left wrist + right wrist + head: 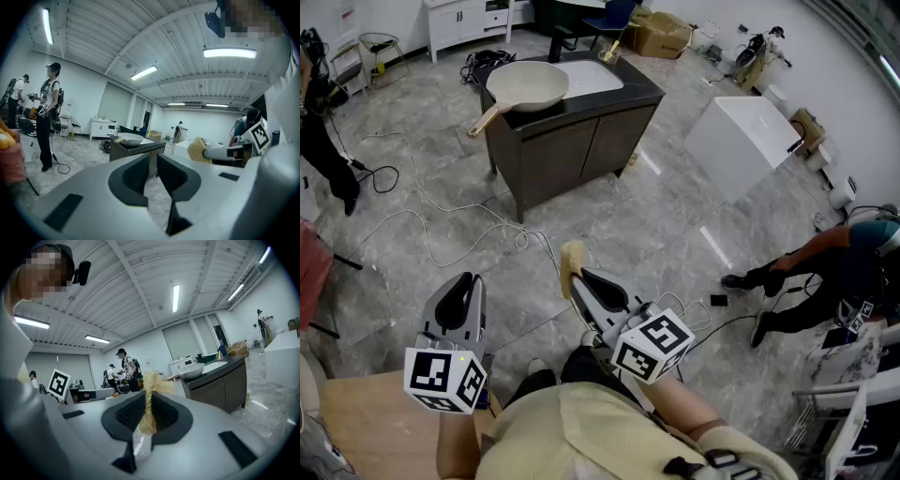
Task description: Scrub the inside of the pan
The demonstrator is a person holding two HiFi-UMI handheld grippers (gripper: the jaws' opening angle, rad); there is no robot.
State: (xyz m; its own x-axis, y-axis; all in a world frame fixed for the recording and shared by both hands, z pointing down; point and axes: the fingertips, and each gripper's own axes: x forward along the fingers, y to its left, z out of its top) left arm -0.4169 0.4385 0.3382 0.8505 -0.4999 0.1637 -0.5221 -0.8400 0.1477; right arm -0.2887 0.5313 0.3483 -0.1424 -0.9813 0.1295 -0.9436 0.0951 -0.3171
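1. The pan (528,84) sits on the dark tabletop (645,91), far off at roughly 12 o'clock from both grippers in the head view.
2. The right gripper (579,278) is clamped on a yellow sponge (572,257).
3. The left gripper (467,283), at the right one's 9 o'clock, is closed and empty.

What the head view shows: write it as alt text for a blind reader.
A person holds two grippers above a grey stone floor: the right gripper grips a yellowish scrub pad, the left gripper is shut and empty. Ahead, a cream pan with a wooden handle sits on a dark cabinet.
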